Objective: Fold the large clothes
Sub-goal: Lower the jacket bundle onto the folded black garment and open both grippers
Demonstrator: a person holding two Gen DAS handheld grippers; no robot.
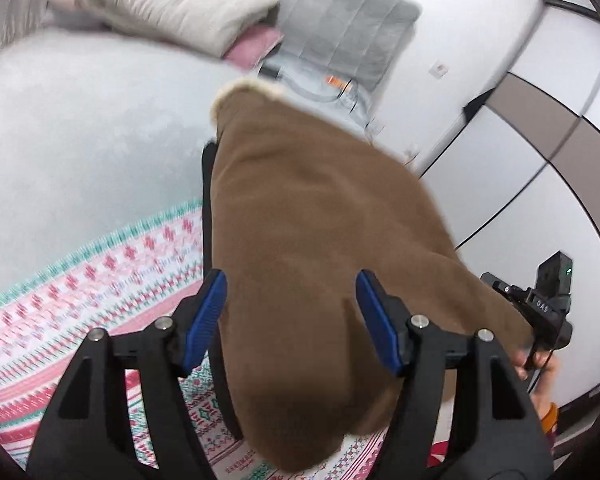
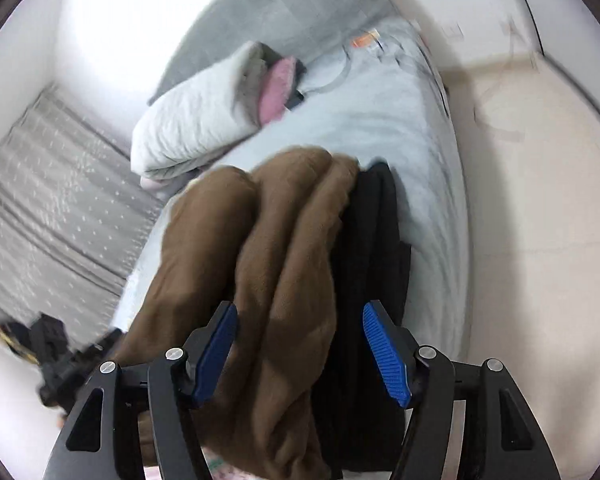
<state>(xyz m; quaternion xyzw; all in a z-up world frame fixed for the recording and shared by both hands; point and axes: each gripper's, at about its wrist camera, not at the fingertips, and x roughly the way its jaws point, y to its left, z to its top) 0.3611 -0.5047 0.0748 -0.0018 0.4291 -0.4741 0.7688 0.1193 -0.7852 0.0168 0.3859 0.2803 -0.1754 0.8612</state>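
Observation:
A brown fleece garment [image 1: 300,232] with a cream fur edge and a black lining lies bunched over the bed. My left gripper [image 1: 292,316] is open, its blue pads either side of the brown cloth. In the right wrist view the brown garment [image 2: 268,264] hangs in thick folds beside its black part [image 2: 372,248]. My right gripper [image 2: 300,352] is open, with the cloth lying between its pads. The right gripper also shows in the left wrist view [image 1: 540,312], at the garment's right edge.
A pale grey bed cover [image 1: 80,132] and a pink-and-green patterned blanket [image 1: 80,280] lie under the garment. Pillows [image 1: 172,0] and a grey padded headboard [image 1: 340,20] are at the far end. White wardrobe doors [image 1: 540,140] stand at the right.

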